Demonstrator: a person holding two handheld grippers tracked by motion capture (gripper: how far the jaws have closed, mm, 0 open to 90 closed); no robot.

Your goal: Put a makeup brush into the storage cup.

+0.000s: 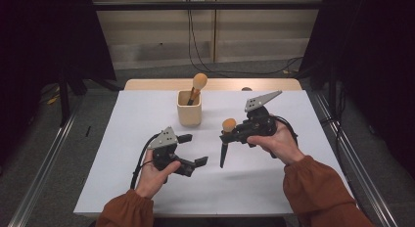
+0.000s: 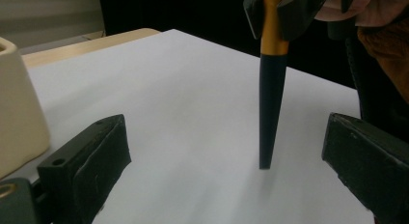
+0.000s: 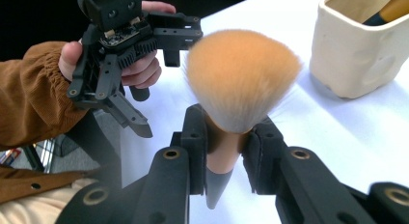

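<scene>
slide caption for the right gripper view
Right gripper clamps a fluffy makeup brush upright, cream holder behind.

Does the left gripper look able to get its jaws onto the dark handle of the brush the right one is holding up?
Probably yes: the left gripper is open, and the brush handle stands between its jaws with bare table beneath.

jaws wide apart | brush handle point(image 2: 271, 96) upright, tip on white sheet point(image 2: 193, 113) | right gripper point(image 2: 284, 9) clamps it | cream cup point(image 2: 17, 113) at left
</scene>
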